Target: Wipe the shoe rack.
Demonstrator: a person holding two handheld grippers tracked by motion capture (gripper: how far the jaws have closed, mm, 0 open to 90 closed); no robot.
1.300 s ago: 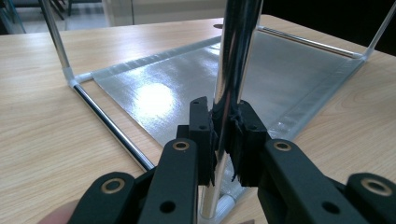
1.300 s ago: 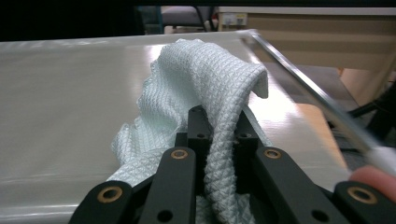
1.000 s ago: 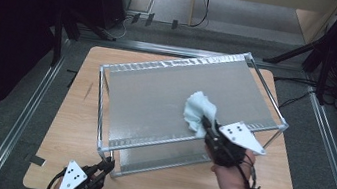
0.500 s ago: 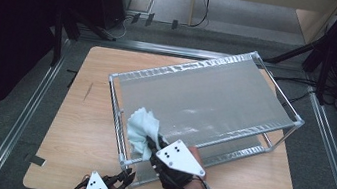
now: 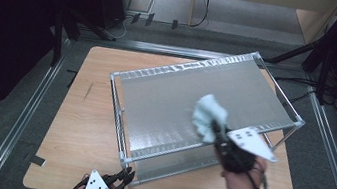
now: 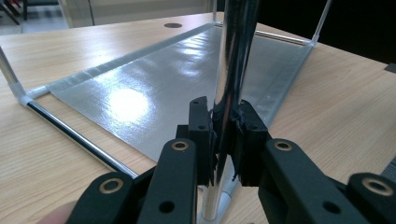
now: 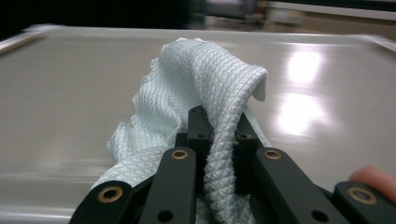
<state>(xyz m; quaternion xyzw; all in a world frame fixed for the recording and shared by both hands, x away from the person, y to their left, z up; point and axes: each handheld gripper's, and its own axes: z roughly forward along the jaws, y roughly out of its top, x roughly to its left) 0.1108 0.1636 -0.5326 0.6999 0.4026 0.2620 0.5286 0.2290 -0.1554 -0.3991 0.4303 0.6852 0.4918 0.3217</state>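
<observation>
Clamping the cloth point(image 7: 205, 88) in the right gripper point(image 7: 219, 123), pressed on the rack's top shelf point(image 5: 165, 104). Left gripper point(image 6: 223, 122) is clamped on the rack's corner post point(image 6: 231, 60).

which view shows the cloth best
The right gripper view: the cloth sits close up, its waffle weave sharp, pinched in the right claw. The high view shows it small on the shelf top.
</observation>
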